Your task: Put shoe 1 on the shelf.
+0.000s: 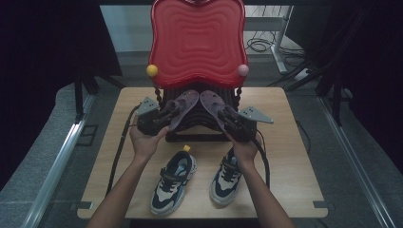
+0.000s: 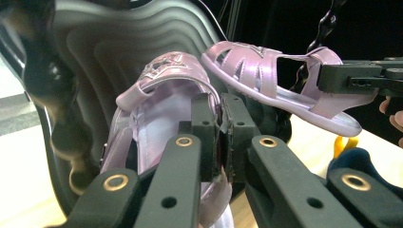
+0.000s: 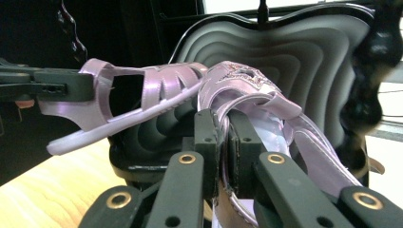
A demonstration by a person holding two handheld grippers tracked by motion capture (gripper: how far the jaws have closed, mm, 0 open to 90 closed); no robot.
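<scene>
High view: sandals (image 1: 183, 107) overhang rack edge (image 1: 195, 137).

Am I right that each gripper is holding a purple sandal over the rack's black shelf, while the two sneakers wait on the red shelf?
Not quite: the sneakers sit on the wooden table, as the high view shows. The rest holds: the left gripper and right gripper each clamp a purple sandal over the black shelf.

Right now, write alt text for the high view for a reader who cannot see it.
A person's two grippers each hold a lilac sandal, the left sandal in the left gripper, the right sandal in the right gripper, before a small red-backed chair. Two sneakers sit on the wooden table below.
</scene>
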